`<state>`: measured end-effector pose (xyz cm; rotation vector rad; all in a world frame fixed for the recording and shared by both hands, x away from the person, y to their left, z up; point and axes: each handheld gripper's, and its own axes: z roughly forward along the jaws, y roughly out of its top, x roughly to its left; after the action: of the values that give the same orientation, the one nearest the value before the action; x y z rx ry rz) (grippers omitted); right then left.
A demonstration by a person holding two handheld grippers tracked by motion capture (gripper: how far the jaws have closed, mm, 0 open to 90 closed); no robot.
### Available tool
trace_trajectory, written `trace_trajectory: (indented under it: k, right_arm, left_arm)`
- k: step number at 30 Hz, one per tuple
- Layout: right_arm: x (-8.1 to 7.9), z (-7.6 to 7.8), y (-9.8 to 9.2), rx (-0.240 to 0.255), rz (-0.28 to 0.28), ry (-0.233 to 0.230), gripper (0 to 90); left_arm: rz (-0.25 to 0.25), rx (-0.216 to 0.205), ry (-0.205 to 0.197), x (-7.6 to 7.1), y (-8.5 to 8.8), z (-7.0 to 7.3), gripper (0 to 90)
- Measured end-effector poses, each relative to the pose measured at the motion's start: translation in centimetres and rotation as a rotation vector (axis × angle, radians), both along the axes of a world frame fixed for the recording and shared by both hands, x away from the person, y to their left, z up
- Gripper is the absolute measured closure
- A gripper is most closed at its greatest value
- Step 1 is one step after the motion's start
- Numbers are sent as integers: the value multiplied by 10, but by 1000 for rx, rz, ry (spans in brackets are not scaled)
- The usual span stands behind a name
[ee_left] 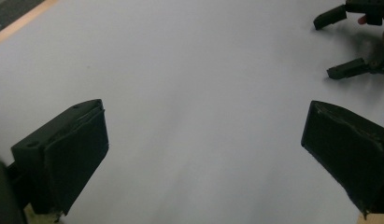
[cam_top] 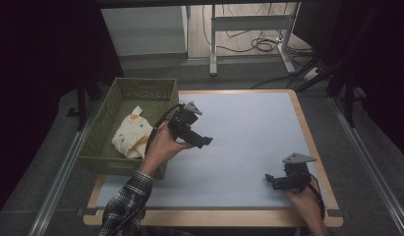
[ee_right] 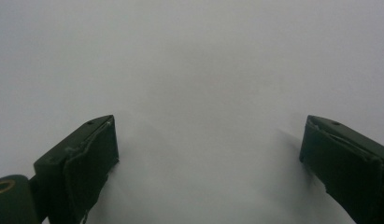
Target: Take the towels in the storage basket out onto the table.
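Observation:
My left gripper (cam_top: 202,140) hovers over the left part of the pale table top (cam_top: 248,123), just right of a green basket (cam_top: 102,119). Its jaws point toward the table's middle. In the left gripper view my left gripper (ee_left: 203,112) stands wide open with nothing but bare table between its pads. My right gripper (cam_top: 271,181) sits low near the front right corner and points left. It is open too in the right gripper view (ee_right: 208,121), with nothing held. The right gripper (ee_left: 348,44) also shows far off in the left gripper view.
A folded cream cloth (cam_top: 133,135) with orange marks lies inside the green basket at the table's left edge. A wooden border (cam_top: 307,130) rims the table. Desk legs and cables (cam_top: 258,44) stand on the floor beyond.

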<state>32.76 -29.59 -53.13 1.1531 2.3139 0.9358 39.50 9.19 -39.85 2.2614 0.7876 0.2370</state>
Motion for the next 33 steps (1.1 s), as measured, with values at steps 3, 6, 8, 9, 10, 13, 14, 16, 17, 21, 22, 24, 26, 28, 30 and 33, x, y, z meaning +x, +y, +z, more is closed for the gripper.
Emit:
trace_trajectory:
  k: [3,6,8,9,10,13,14,16,17,21,22,24,26,28,30,33]
  right_arm:
    - [0,0,0,0,1,0,43]
    - [0,0,0,-1,1,-1,43]
    - [0,0,0,0,1,-1,43]
    - [0,0,0,0,1,-1,43]
    - [0,0,0,0,1,0,42]
    - [0,0,0,0,0,0,43]
    - [0,0,0,0,0,0,43]
    - [0,0,0,-1,0,0,43]
    - [0,0,0,-1,0,0,43]
    - [0,0,0,0,0,0,43]
    - [0,0,0,0,0,0,43]
    - [0,0,0,-1,0,0,43]
    - [0,0,0,-1,0,0,43]
    - [0,0,0,-1,0,0,43]
    - [0,0,0,-1,0,0,43]
    - [0,0,0,0,0,0,43]
  left_arm:
    - [24,3,-1,4,12,5,5]
    - [49,3,-1,8,22,8,5]
    - [66,-2,-1,10,30,10,5]
    - [76,-2,-2,11,35,11,5]
    - [99,-6,-4,13,45,12,5]
    - [122,2,-6,15,56,14,5]
    - [130,3,-5,15,60,14,5]
    - [165,7,-7,17,75,14,6]
    - [165,7,-7,17,75,14,7]
    - [219,8,-11,20,95,13,8]
    - [232,8,-10,20,100,12,8]
    - [255,10,-12,22,111,10,9]
    - [281,14,-8,24,123,5,10]
    - [289,15,-5,25,128,2,9]
    - [301,12,0,27,135,-3,9]
    - [316,21,11,29,143,-12,7]
